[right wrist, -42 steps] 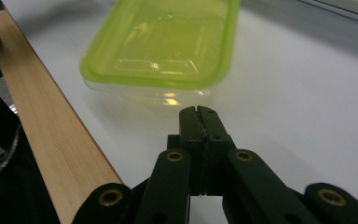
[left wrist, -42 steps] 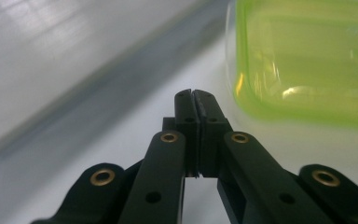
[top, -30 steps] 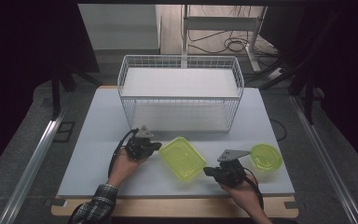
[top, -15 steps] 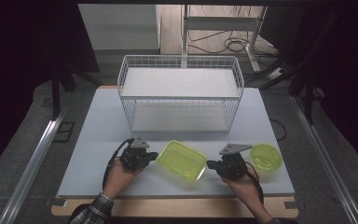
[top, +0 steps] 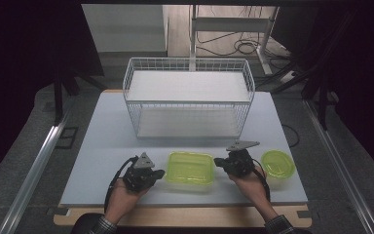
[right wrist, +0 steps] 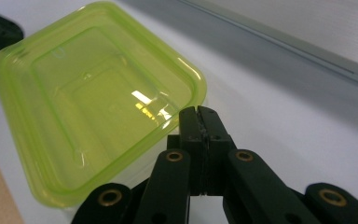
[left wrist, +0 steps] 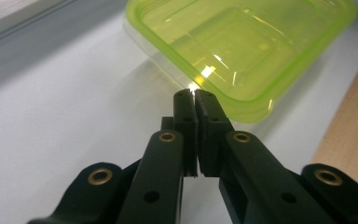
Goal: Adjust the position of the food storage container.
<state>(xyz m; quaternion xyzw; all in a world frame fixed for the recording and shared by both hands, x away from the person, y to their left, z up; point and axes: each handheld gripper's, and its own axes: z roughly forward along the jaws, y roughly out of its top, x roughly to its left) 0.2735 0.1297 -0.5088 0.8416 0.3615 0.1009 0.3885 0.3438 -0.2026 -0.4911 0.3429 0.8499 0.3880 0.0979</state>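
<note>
A rectangular clear container with a green lid (top: 190, 168) lies flat on the white table near the front edge, square to it. My left gripper (top: 160, 173) is at its left end, jaws shut, tips at the lid's rim. In the left gripper view the shut tips (left wrist: 196, 95) meet the corner of the lid (left wrist: 242, 42) with nothing between them. My right gripper (top: 217, 162) is at the container's right end, also shut. In the right gripper view its tips (right wrist: 198, 112) sit against the edge of the lid (right wrist: 98, 107).
A round green-lidded container (top: 277, 165) stands just right of the right hand. A white wire basket (top: 190, 97) with a shelf fills the back middle of the table. The table's wooden front edge (top: 185, 217) runs under both wrists.
The rectangular container has turned from slanted to square with the table edge. The left gripper slid toward the near edge, and the right gripper slid away from it.
</note>
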